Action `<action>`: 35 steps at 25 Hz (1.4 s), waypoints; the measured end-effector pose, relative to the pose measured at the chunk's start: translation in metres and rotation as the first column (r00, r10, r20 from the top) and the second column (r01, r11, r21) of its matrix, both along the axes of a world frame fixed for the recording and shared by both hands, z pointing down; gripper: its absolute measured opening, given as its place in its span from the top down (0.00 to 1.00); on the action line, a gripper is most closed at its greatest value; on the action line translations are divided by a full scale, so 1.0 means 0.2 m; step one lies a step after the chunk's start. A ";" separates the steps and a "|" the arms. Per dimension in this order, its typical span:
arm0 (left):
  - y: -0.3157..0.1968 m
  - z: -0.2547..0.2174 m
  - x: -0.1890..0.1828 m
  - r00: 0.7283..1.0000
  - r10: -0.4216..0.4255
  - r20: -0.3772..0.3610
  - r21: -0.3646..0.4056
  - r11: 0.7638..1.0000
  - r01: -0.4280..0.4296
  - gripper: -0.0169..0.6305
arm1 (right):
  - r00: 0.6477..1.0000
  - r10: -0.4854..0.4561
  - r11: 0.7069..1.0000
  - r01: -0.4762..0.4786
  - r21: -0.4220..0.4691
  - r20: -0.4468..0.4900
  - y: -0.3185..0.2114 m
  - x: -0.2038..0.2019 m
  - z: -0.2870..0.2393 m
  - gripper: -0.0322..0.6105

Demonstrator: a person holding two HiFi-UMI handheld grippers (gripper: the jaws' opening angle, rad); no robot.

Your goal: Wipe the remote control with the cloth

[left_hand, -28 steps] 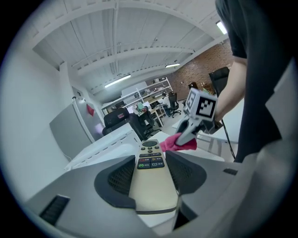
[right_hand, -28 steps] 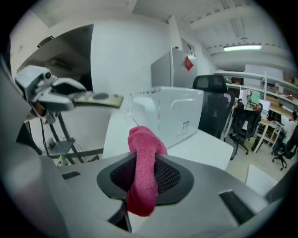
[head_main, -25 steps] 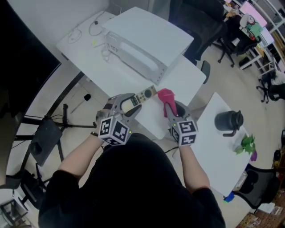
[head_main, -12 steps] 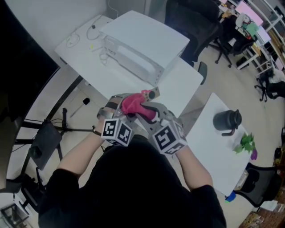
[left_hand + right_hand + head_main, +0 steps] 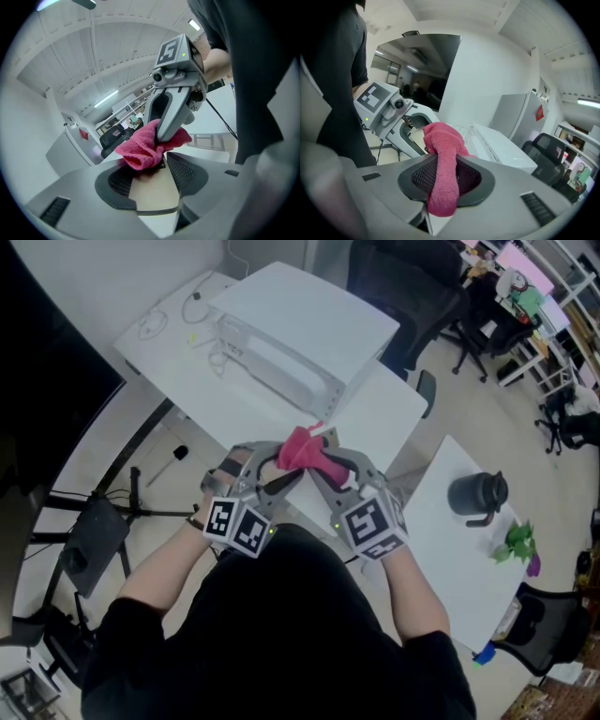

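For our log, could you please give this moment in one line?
left claw grips remote | right claw grips cloth | cloth on remote

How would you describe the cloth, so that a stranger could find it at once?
Start at the white table with the big white box. At its near edge the right tool pinches the cloth. It is the only bright pink, fluffy thing there.

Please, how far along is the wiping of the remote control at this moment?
Done: both things are gripped. The left gripper is shut on the remote control, and the right gripper is shut on the pink cloth. In hand: the cloth is pressed on the remote's upper face, just beyond the left jaws. Left: the pictures cannot tell how much is wiped; the part inside the jaws is not reached.
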State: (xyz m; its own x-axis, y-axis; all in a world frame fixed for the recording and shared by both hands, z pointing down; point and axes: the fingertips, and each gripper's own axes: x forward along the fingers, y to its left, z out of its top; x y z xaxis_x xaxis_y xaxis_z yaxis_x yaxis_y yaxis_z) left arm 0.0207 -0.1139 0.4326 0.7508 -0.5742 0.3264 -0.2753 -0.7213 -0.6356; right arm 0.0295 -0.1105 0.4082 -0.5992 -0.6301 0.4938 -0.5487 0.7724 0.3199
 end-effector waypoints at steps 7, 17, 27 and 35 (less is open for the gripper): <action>0.04 -0.01 -0.01 1.000 0.019 -0.019 -0.003 1.000 -0.019 0.66 | 0.985 0.169 0.985 -0.168 -0.038 0.036 -0.12 0.26 0.05 0.80; -0.02 0.02 -0.02 1.000 0.000 -0.028 -0.045 0.999 -0.001 0.66 | 0.997 -0.038 0.999 0.037 0.011 0.062 0.04 -0.02 -0.13 0.80; 0.03 -0.02 0.00 0.999 0.032 -0.036 -0.004 0.999 -0.032 0.66 | 0.992 -0.122 0.992 0.123 -0.027 0.018 0.12 -0.18 -0.08 0.80; 0.07 -0.04 -0.02 0.997 0.048 -0.061 -0.007 0.999 -0.049 0.66 | 0.996 0.076 0.996 -0.075 -0.046 0.038 -0.04 0.14 -0.02 0.80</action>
State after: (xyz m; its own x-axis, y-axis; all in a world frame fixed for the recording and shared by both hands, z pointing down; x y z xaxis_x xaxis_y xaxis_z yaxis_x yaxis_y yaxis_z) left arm 0.0163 -0.1006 0.4247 0.7961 -0.5343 0.2842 -0.2777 -0.7398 -0.6129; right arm 0.0583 -0.1187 0.4052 -0.5705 -0.6524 0.4989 -0.6174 0.7413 0.2633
